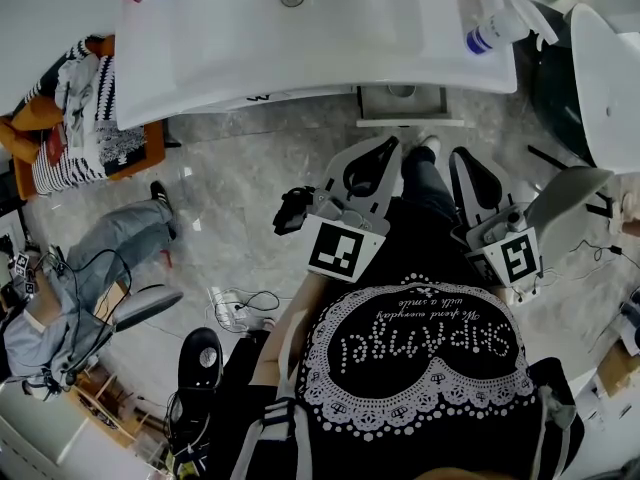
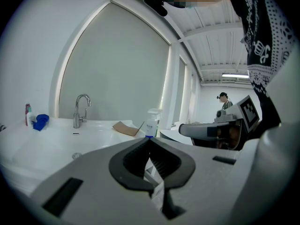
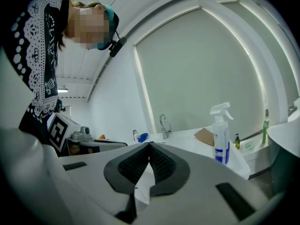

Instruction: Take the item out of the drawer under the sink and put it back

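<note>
Left gripper (image 2: 150,139) and right gripper (image 3: 150,144): at the torso, jaws clenched, nothing between them. Ahead, the drawer (image 1: 402,105) projects just past the sink (image 1: 300,43) front edge; whether the item lies inside cannot be told. A bottle (image 1: 492,34) stands on the sink's right corner.

The white rectangular sink (image 1: 250,38) sat level; a shallow grey drawer (image 1: 430,104) projected from beneath its front edge, open; contents indistinct.

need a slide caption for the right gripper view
Right gripper, jaws shut and empty, facing the white sink counter with its chrome tap and a white spray bottle
</note>
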